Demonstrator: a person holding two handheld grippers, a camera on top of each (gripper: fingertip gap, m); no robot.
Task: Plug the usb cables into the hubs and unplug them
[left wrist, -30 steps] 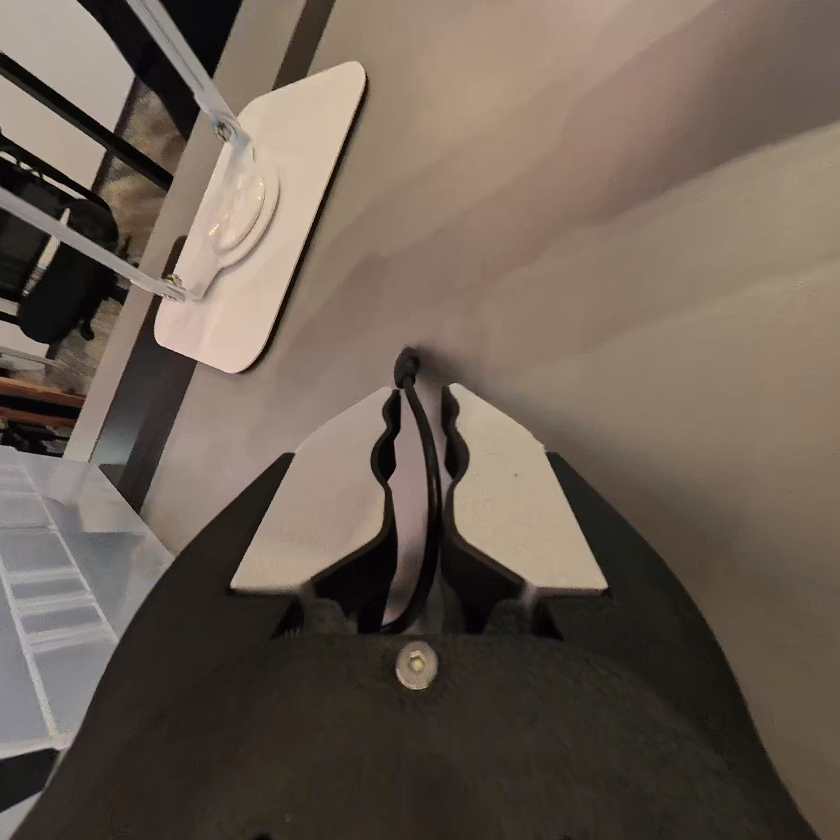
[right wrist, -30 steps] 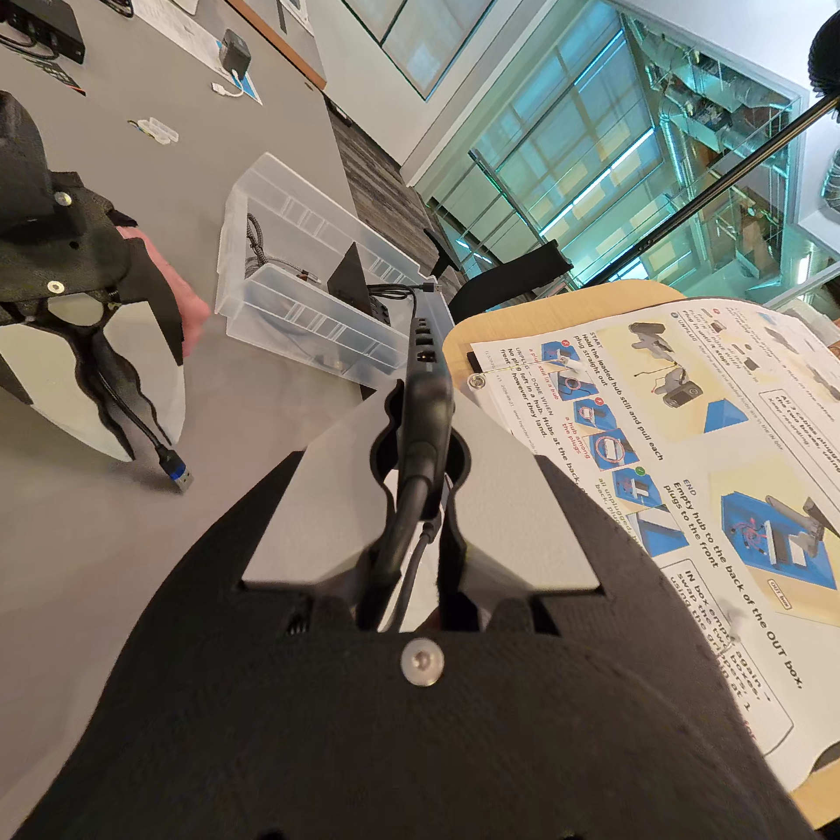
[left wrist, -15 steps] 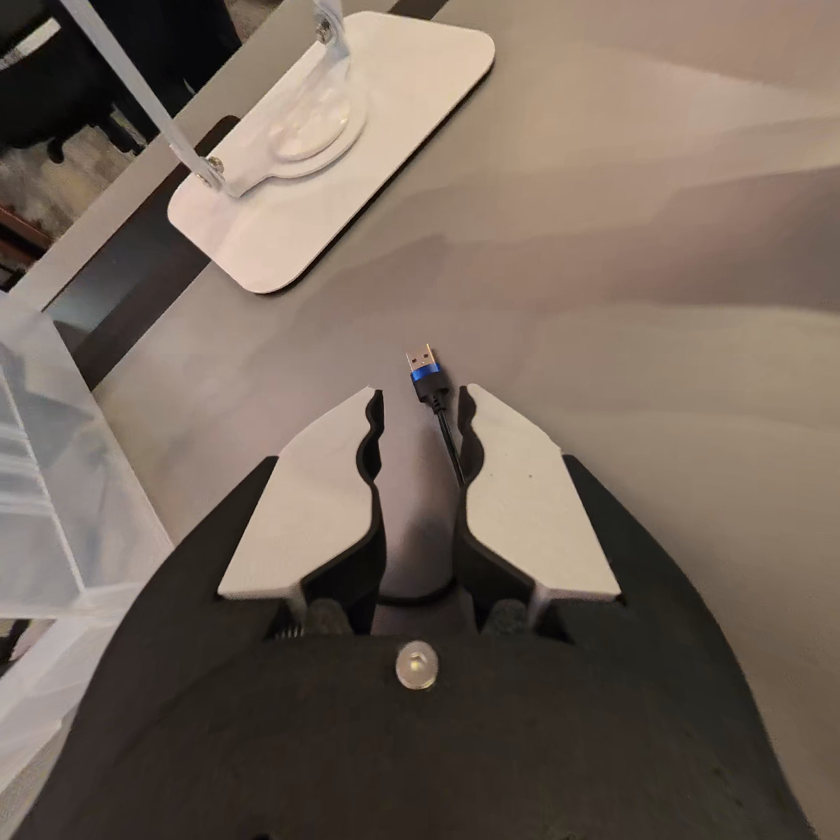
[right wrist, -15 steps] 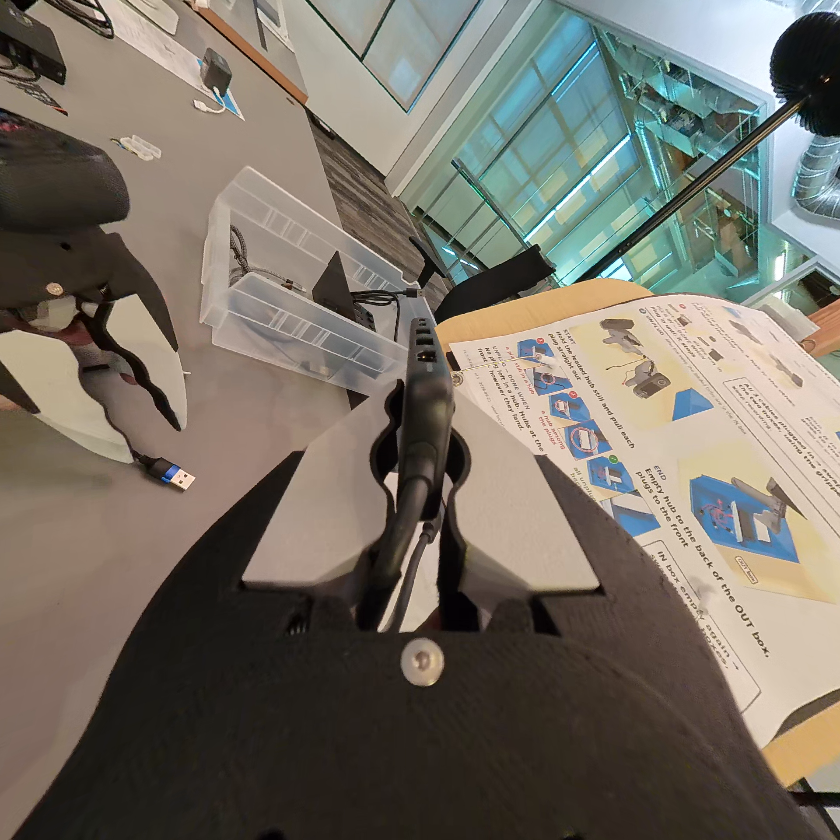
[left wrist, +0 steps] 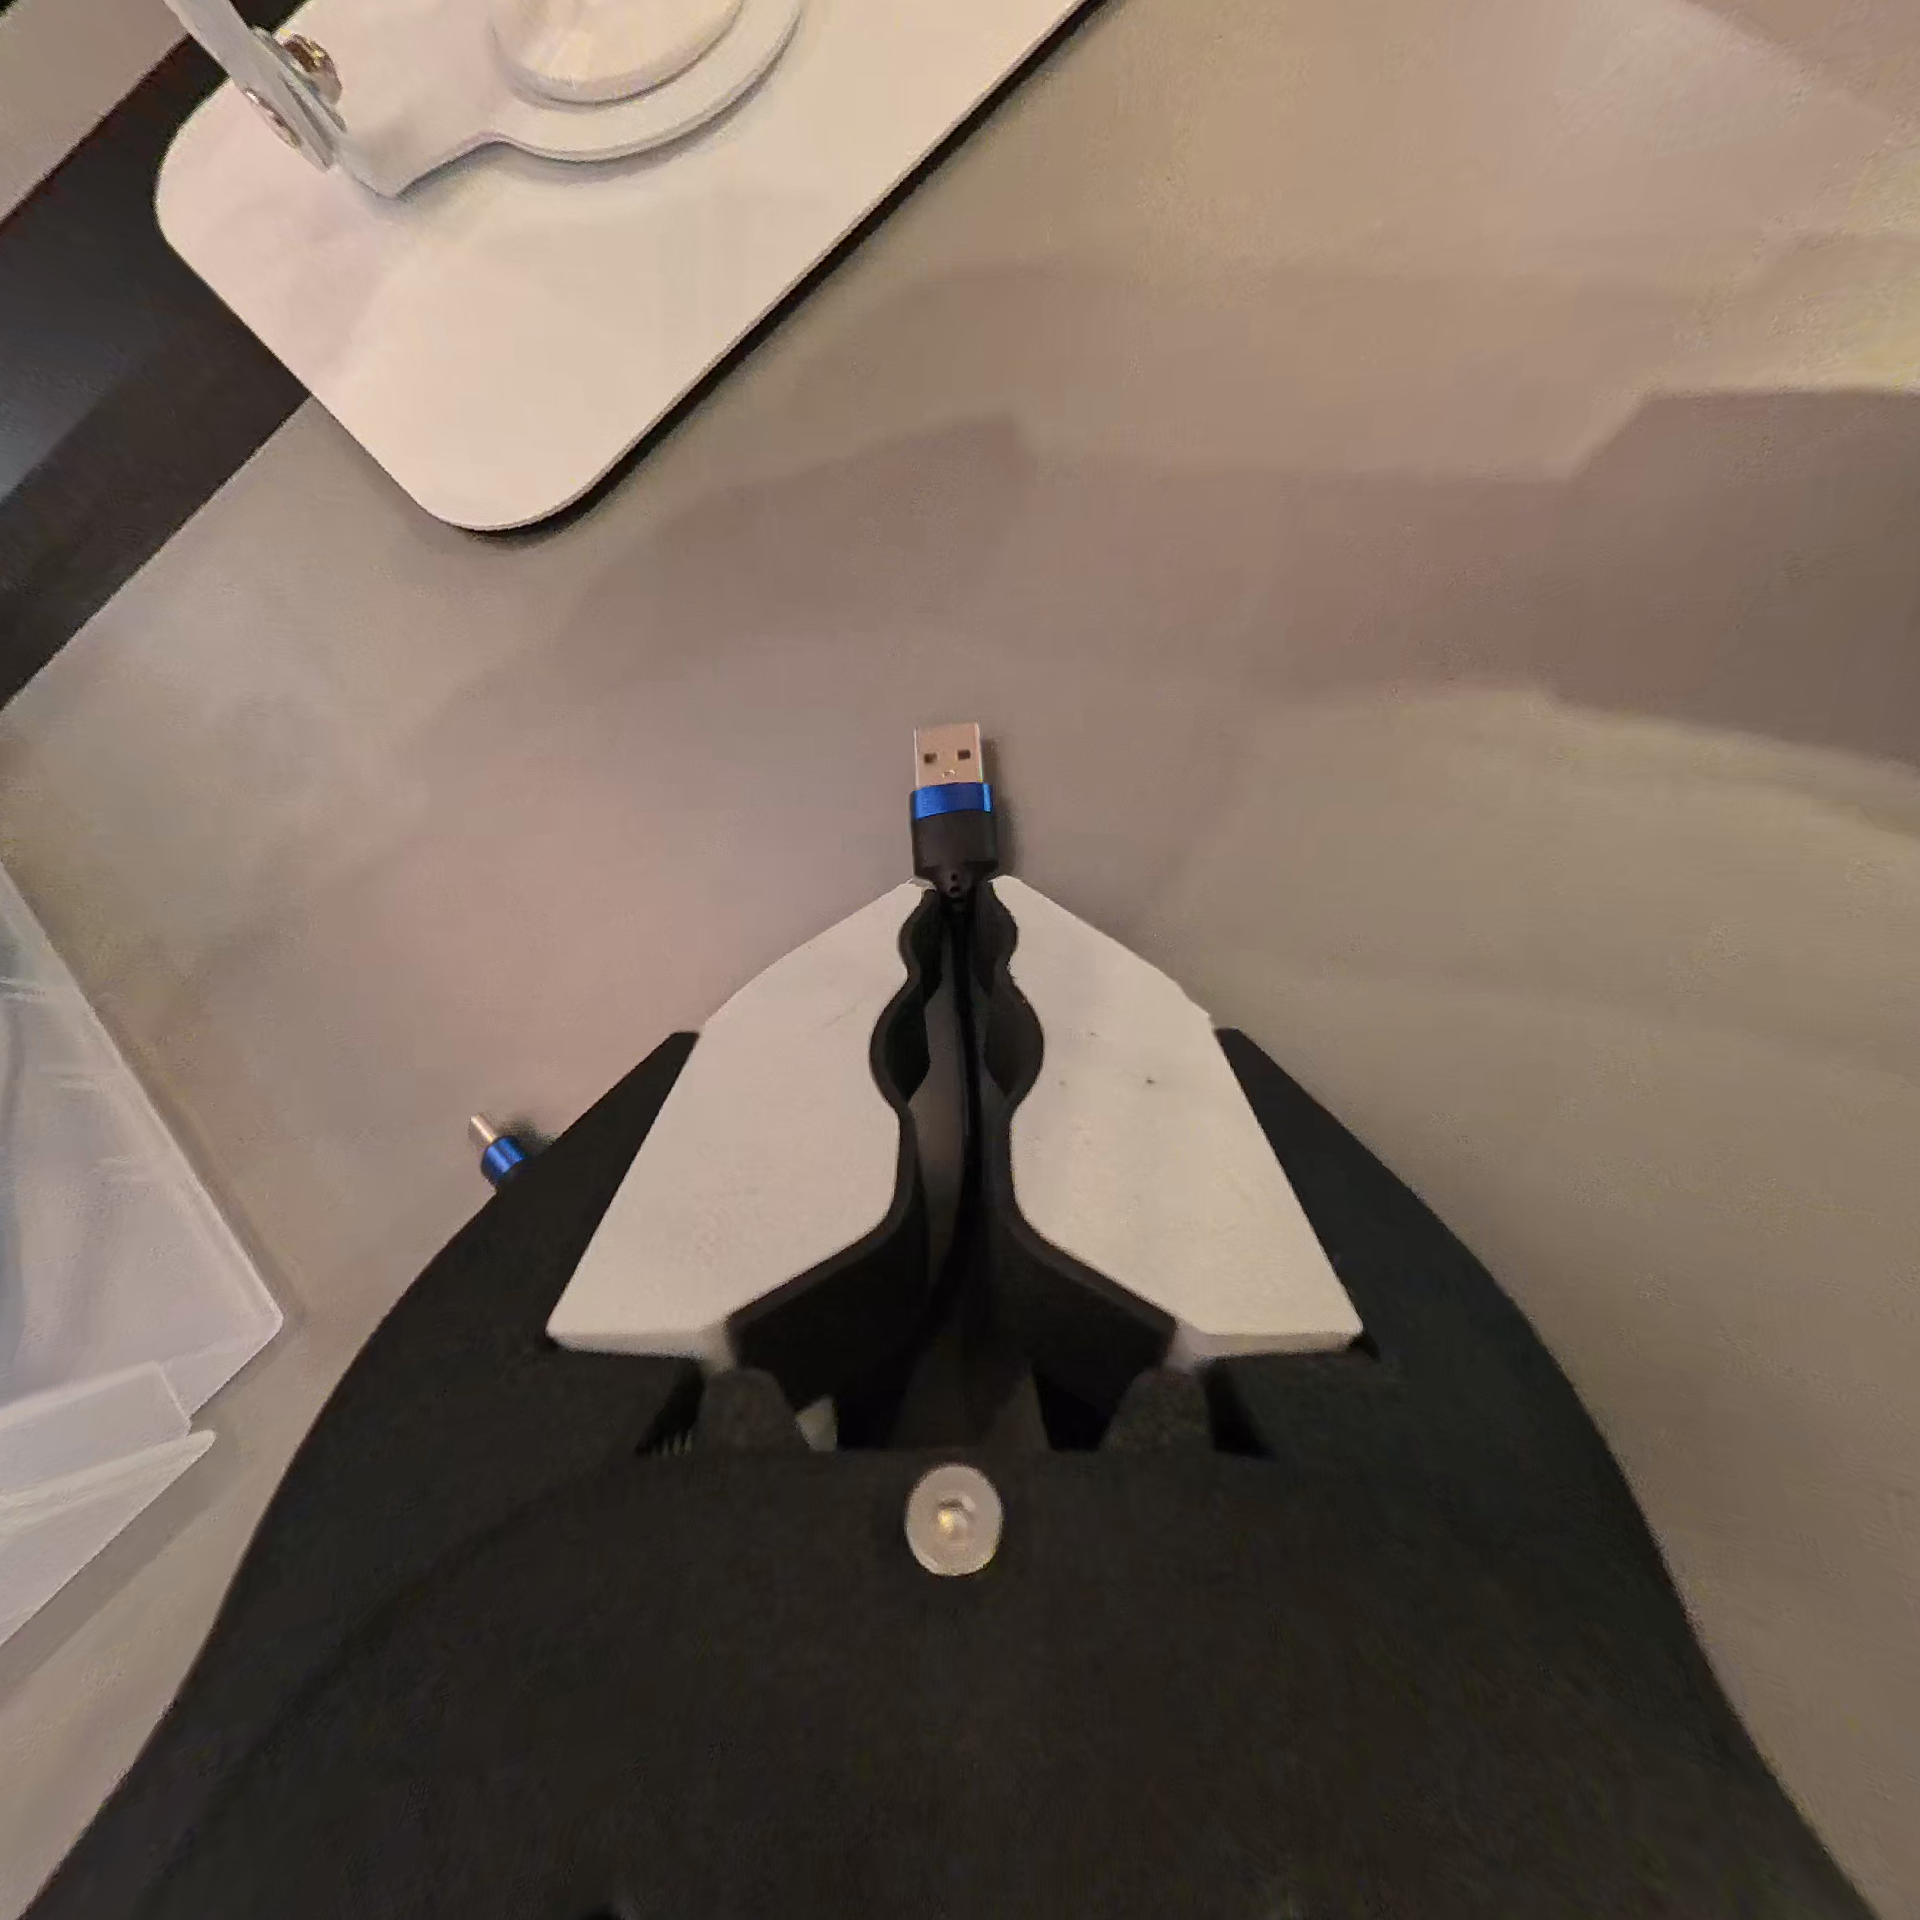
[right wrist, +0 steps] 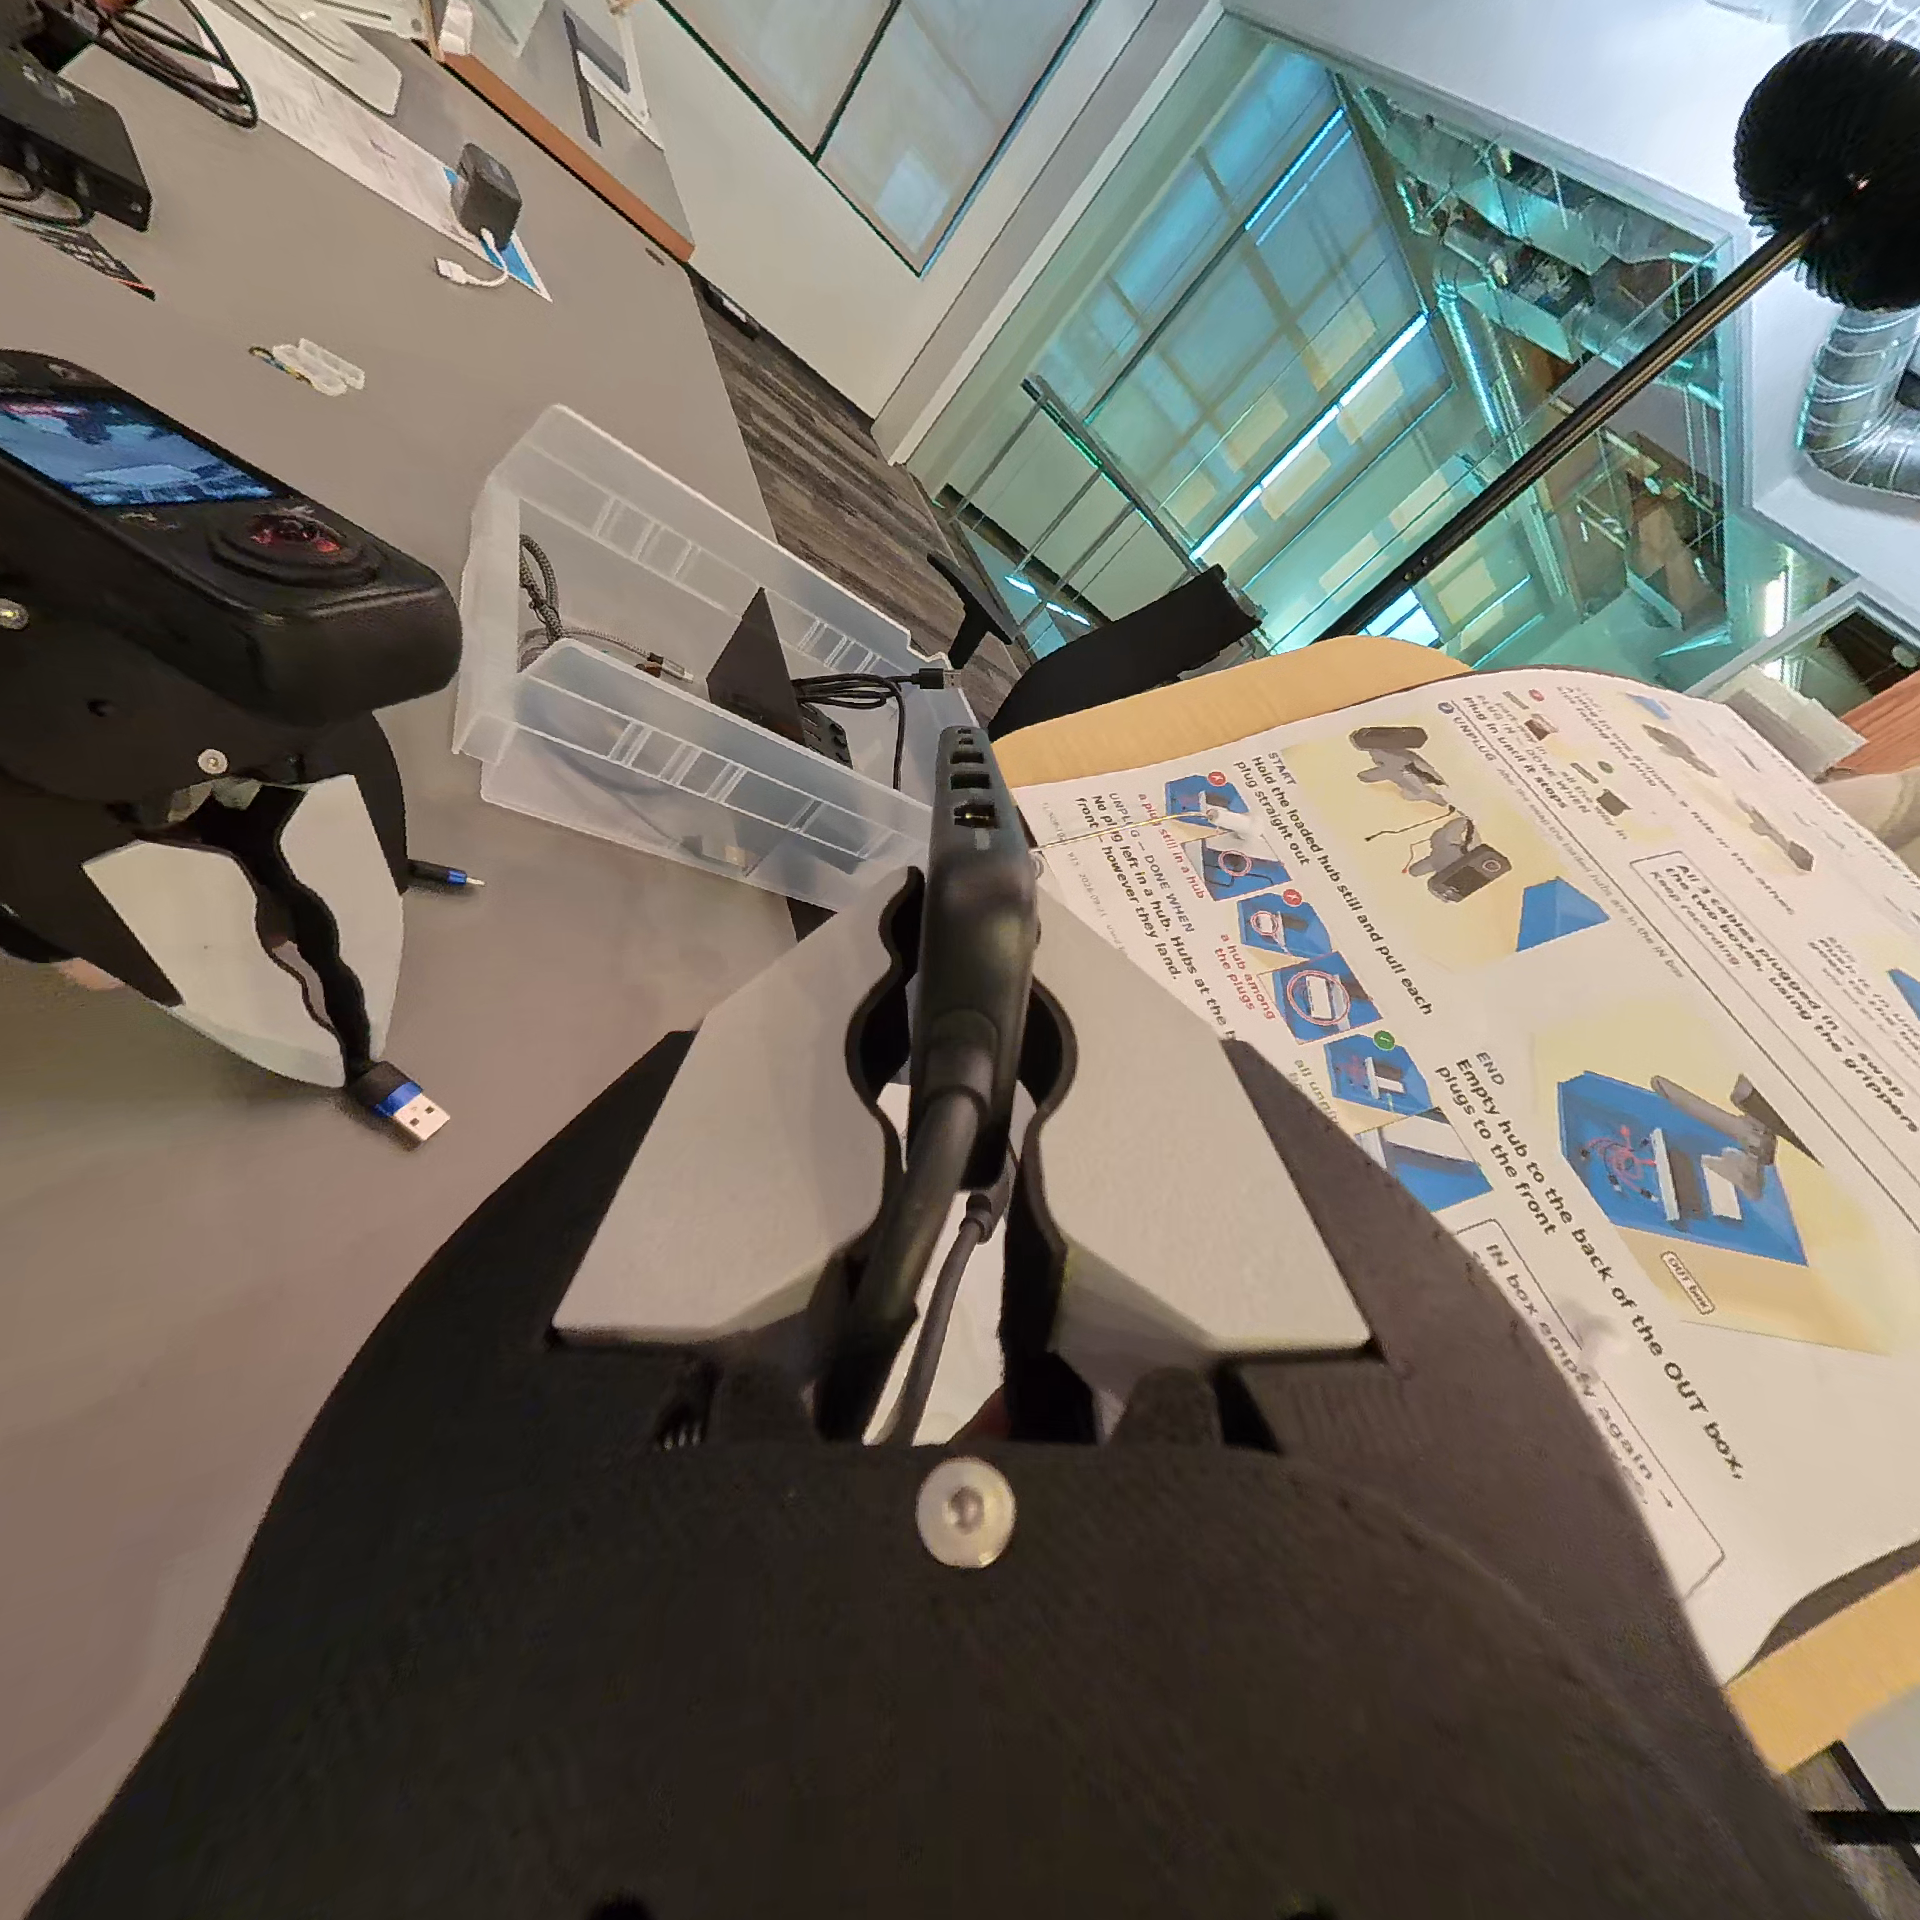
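Observation:
My left gripper (left wrist: 954, 885) is shut on a thin black USB cable just behind its plug. The blue-banded USB plug (left wrist: 951, 795) sticks out past the fingertips, over the grey table (left wrist: 1351, 644). The cable's other small blue-tipped end (left wrist: 499, 1151) shows to the left. In the right wrist view the left gripper (right wrist: 353, 1065) stands at the left with the plug (right wrist: 405, 1110) at its tips near the table. My right gripper (right wrist: 971, 914) is shut on a black USB hub (right wrist: 971, 883), held up edge-on, with its empty ports (right wrist: 971, 779) showing.
A clear plastic bin (right wrist: 665, 727) with cables and another hub stands behind the hub. A printed instruction sheet (right wrist: 1507, 987) on a wooden board lies at the right. A white stand base (left wrist: 540, 260) sits at the far left of the table. More gear lies at the far table edge (right wrist: 73, 156). Spacing between my two grippers at the tips: around 25 cm.
The left jaws opened around the cable and then closed again on it just behind the plug. The left gripper tilted, so the plug now points forward. The right gripper kept hold of the hub.

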